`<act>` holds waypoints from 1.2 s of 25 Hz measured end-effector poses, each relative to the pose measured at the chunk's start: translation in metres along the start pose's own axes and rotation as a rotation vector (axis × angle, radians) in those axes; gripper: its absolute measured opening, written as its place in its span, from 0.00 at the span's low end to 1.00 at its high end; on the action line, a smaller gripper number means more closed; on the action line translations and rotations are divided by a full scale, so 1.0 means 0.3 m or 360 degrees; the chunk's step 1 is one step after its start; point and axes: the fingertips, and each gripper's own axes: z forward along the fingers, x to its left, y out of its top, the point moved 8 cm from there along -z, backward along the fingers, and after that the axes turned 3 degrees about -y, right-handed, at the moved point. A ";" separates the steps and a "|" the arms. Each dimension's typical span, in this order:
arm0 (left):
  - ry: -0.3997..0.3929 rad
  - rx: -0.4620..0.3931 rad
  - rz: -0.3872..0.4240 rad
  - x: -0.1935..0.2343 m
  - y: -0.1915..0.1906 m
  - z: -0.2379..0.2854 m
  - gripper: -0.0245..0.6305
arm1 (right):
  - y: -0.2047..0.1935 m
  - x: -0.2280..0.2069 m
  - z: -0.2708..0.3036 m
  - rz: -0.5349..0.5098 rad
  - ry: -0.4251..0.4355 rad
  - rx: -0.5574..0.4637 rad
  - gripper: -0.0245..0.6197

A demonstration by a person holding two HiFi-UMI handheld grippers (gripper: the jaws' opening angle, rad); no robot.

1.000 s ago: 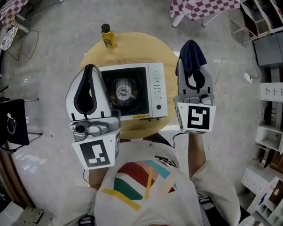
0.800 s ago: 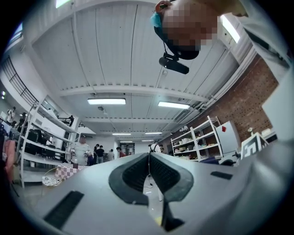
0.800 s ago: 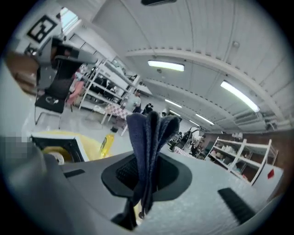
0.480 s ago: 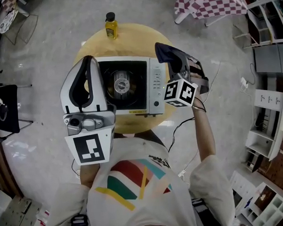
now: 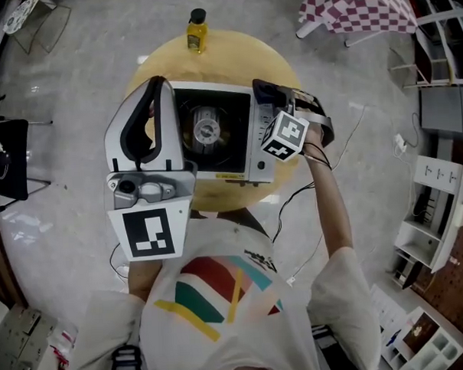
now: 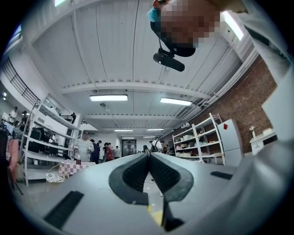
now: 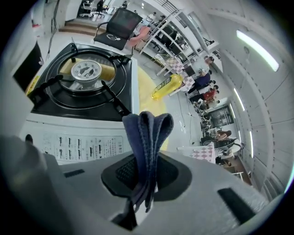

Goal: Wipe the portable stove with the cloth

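Note:
The portable stove (image 5: 214, 135) is white with a black burner and sits on a round yellow table (image 5: 272, 63). My right gripper (image 5: 278, 102) is shut on a dark blue cloth (image 5: 262, 88) above the stove's right control panel. In the right gripper view the folded cloth (image 7: 148, 133) stands up between the jaws of the right gripper (image 7: 145, 170), close to the printed panel of the stove (image 7: 82, 87). My left gripper (image 5: 157, 87) hovers over the stove's left side, shut and empty. In the left gripper view the left gripper (image 6: 149, 155) points up into the room.
A yellow bottle (image 5: 197, 30) stands at the table's far edge, also seen as a yellow bottle (image 7: 166, 87) beyond the stove. A black chair (image 5: 7, 163) is at the left, a checkered table (image 5: 361, 2) at the upper right, shelves (image 5: 439, 202) at the right.
My right gripper has carried the cloth leftward from beside the table to over the stove's control panel. The left gripper has stayed raised over the stove's left side.

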 end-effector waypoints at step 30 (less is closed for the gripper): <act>0.0017 0.0026 -0.0038 0.035 -0.041 -0.009 0.05 | 0.016 0.181 -0.099 -0.0176 0.0408 0.0003 0.09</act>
